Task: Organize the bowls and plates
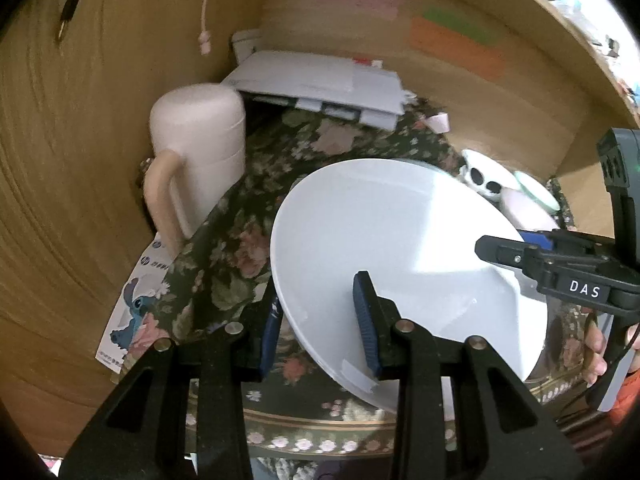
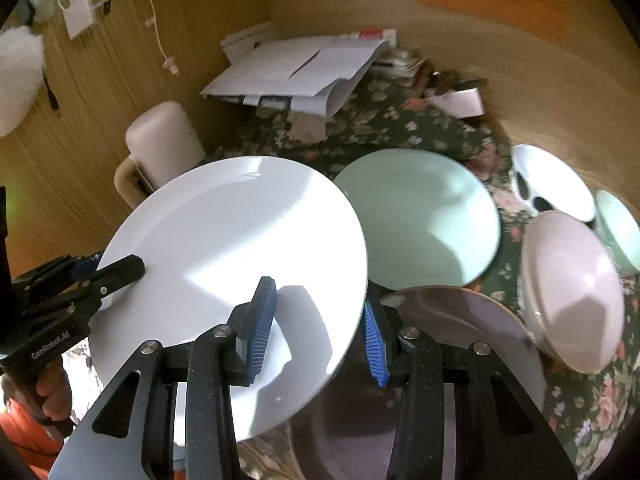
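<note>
Gripping one white plate [image 2: 236,264] from opposite rims, left gripper [image 1: 318,322] and right gripper [image 2: 316,330], each clenched on its edge, plate tilted and held clear above the floral tablecloth [image 1: 240,240]. Resting on the cloth to the right: a mint-green plate [image 2: 420,220], a grey-brown plate [image 2: 472,332] nearest, a pale pink bowl [image 2: 572,292], a white bowl with black spots [image 2: 552,184] and a green bowl [image 2: 620,228] at the far right edge. Standing far left, a cream mug [image 1: 200,152]; beyond it, a stack of papers [image 1: 320,80] against the wooden wall [image 1: 60,200].
</note>
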The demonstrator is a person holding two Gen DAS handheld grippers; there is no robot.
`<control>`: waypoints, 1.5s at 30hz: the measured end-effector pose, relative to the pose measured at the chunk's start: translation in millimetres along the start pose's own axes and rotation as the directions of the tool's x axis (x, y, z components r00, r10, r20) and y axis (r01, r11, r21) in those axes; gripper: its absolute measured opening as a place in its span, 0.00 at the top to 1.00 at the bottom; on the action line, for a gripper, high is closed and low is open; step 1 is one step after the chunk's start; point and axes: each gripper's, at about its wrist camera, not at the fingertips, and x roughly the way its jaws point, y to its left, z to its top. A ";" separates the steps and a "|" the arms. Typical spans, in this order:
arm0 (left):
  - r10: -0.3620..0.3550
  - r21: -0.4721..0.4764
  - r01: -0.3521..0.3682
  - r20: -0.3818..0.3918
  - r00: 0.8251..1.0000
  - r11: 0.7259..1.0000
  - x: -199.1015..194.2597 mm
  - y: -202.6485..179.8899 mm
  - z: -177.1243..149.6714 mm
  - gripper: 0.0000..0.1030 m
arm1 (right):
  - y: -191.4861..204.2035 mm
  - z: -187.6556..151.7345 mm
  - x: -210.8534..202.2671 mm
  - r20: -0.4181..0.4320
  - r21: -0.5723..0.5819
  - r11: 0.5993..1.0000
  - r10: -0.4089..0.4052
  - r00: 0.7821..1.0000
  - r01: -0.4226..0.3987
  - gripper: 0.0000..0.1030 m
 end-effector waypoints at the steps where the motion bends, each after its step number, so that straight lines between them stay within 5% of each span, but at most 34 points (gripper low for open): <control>1: -0.007 0.007 0.007 0.007 1.000 1.000 -2.6 -4.3 0.5 0.66 | -1.2 -1.8 -5.1 0.006 0.003 1.000 -0.004 1.000 0.004 0.63; 28: -0.140 0.136 0.141 -0.019 0.990 0.981 -1.2 -97.3 -10.9 0.66 | -69.5 -57.6 -69.3 0.063 0.154 0.984 -0.104 0.993 0.093 0.63; 45: -0.131 0.163 0.151 -0.128 0.983 0.975 39.0 -120.6 -29.7 0.66 | -107.6 -90.7 -43.5 0.010 0.290 0.955 -0.070 0.997 0.064 0.63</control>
